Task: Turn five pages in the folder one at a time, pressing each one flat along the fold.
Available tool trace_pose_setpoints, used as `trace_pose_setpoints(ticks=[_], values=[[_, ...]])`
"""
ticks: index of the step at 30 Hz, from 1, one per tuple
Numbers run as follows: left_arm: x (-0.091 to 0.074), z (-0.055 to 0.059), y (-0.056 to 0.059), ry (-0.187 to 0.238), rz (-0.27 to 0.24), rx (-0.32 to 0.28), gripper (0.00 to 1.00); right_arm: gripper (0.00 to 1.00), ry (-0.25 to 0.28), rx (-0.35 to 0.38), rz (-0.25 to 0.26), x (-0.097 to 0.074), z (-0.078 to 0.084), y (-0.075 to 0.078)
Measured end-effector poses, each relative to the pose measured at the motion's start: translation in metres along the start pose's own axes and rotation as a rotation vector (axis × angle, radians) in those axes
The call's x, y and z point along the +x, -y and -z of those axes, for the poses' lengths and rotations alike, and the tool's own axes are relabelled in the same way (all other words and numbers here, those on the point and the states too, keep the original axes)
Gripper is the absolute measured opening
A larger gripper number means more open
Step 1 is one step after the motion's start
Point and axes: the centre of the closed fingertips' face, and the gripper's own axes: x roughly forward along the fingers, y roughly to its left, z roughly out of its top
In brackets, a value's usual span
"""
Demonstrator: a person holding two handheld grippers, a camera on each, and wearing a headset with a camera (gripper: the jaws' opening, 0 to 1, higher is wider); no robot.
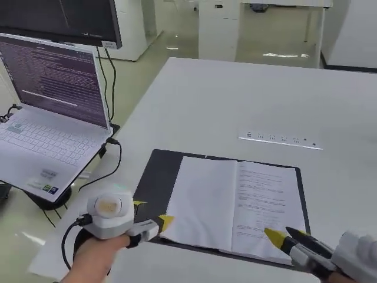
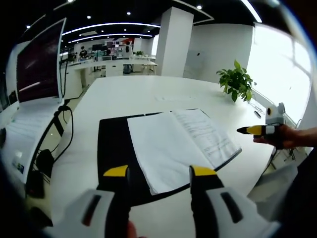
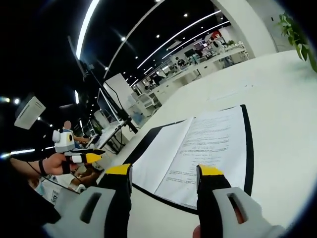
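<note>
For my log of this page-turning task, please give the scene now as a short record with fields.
folder: open flat on white table, black cover
left page: blank
right page: printed text
left gripper: fingers apart, empty, by folder's near left corner
right gripper: fingers apart, empty, by right page's near corner
laptop: open, left of folder

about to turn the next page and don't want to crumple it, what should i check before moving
1. Folder open on the table: ok.
2. Left gripper open and empty, at the folder's near left corner: ok.
3. Right gripper open, over the near edge of the printed right page: ok.
4. Page gripped for turning: not ok, neither gripper holds one.
5. Blank left page pressed flat at the fold: cannot tell.
6. Laptop cable apart from the folder: ok.
</note>
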Motion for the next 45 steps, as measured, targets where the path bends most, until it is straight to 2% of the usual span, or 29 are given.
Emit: trace_pose_setpoints(ticks=[6,11,12,17,22,26,30,33,41,45], values=[[-0.016,-0.004,0.003,0.013,-0.011,0.019,0.45,0.51,0.029,-0.042,0.044,-0.024,-0.007,0.006],[-0.029,-0.009,0.002,0.047,-0.041,0.022,0.48,0.55,-0.011,-0.106,0.057,-0.038,-0.003,0.007],[-0.031,-0.009,0.002,0.047,-0.045,0.028,0.48,0.56,-0.027,-0.136,0.06,-0.042,-0.001,0.007],[-0.04,-0.009,0.006,0.049,-0.054,0.041,0.5,0.61,-0.041,-0.162,0.076,-0.053,-0.002,0.01],[-0.049,-0.009,0.012,0.056,-0.055,0.041,0.56,0.64,-0.013,-0.151,0.09,-0.064,-0.007,0.013],[-0.053,-0.006,0.011,0.052,-0.063,0.029,0.58,0.65,-0.032,-0.164,0.104,-0.069,-0.001,0.015],[-0.057,-0.004,0.006,0.052,-0.075,0.015,0.62,0.66,-0.036,-0.154,0.107,-0.073,0.003,0.01],[-0.061,-0.007,0.007,0.069,-0.07,0.004,0.63,0.67,-0.053,-0.152,0.104,-0.074,0.008,0.005],[-0.055,-0.01,0.007,0.054,-0.055,0.015,0.64,0.68,-0.062,-0.139,0.111,-0.079,0.015,0.001],[-0.047,-0.015,0.016,0.042,-0.021,0.026,0.6,0.68,-0.056,-0.138,0.117,-0.083,0.017,0.001]])
